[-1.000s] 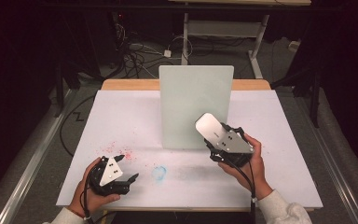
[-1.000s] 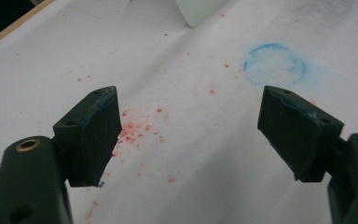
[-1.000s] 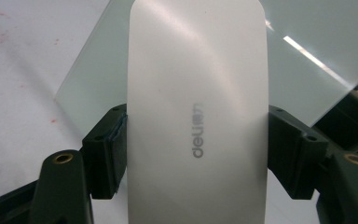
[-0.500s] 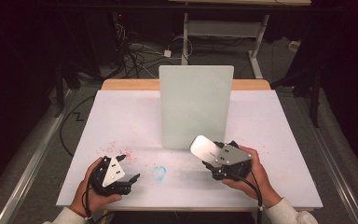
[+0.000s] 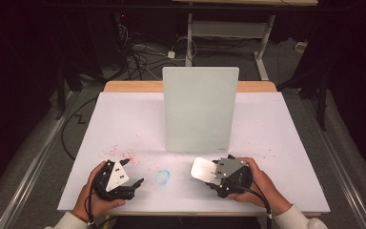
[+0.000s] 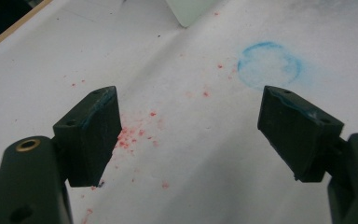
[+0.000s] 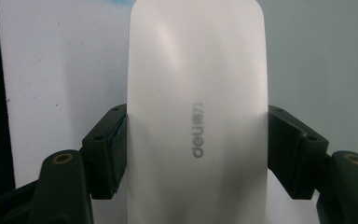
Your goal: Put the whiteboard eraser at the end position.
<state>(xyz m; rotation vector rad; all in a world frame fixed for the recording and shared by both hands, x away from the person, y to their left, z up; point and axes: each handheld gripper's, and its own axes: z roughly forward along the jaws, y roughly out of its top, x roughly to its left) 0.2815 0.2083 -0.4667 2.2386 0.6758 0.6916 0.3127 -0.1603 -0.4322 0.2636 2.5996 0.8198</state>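
Gripping a smooth white oval "deli" eraser [image 7: 196,116] between right gripper [image 5: 219,175] jaws, low over the white table [image 5: 124,124], before an upright pale-green board [image 5: 199,109]; left gripper [image 6: 189,135] spread wide, empty.

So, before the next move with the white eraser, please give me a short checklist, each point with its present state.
1. Right gripper shut on the white eraser, jaws on both its sides: ok.
2. Left gripper open, nothing between the jaws: ok.
3. Whiteboard standing upright behind the grippers: ok.
4. Blue ring mark on the table lies between the two grippers, uncovered: ok.
5. Table clean: not ok, red specks lie near the left gripper.
6. Eraser touching the table: cannot tell.
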